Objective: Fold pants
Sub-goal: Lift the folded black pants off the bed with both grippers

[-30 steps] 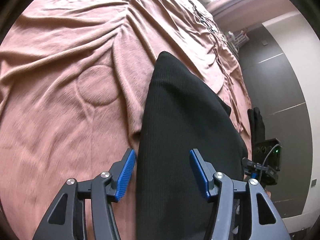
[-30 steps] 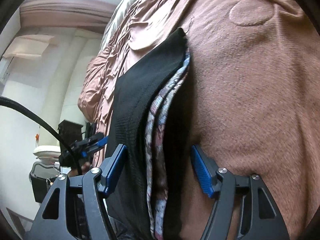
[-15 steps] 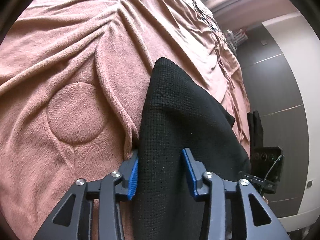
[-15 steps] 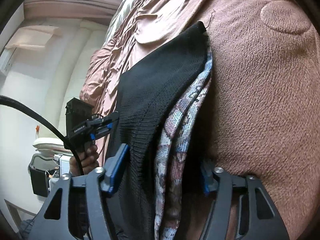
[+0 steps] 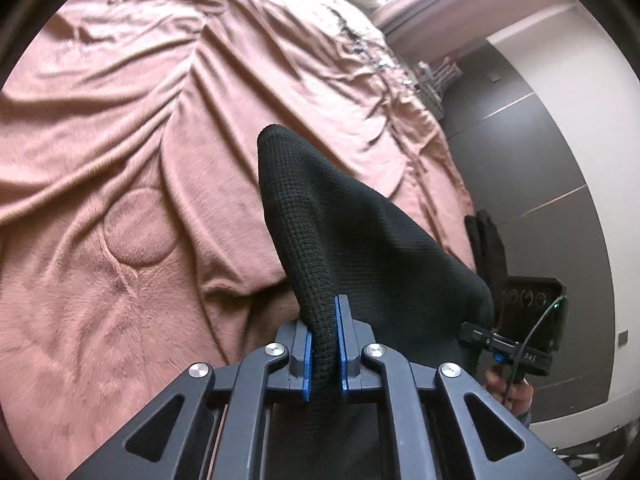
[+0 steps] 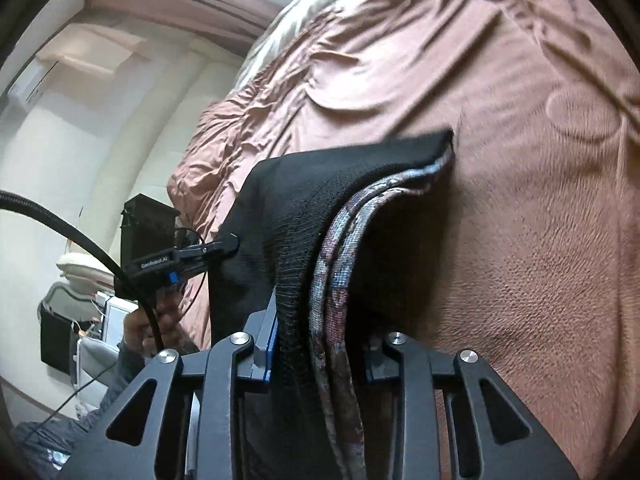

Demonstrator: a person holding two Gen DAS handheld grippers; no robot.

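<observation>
1. Handling: the pants (image 5: 360, 240) look soft, limp and fairly light. The knit sags between the two grips and bunches where pinched. It should drape rather than hold a crease, so best taken at the two end corners, edge layers stacked together, and kept taut btwn the hands.
2. Slip risk seems low; the ribbed surface gives the pads some bite. The thicker stack on the right side could shed an inner layer, though.
3. Look: black textured knit outside, w/ a patterned grey-pink lining (image 6: 340, 272) showing along the folded edge in the right wrist view. Far corner comes to a point.
4. Place: lifted partly off the pink blanket (image 5: 120, 160) on the bed, one end in each gripper, far end apparently resting on the blanket (hard to be sure, fisheye).
5. Left gripper (image 5: 322, 344): jaws have just been closing and are now pinched tight on a thin fold of the black fabric.
6. Right gripper (image 6: 318, 354): jaws have just been closing; clamped on the thicker bundle, lining incl.
</observation>
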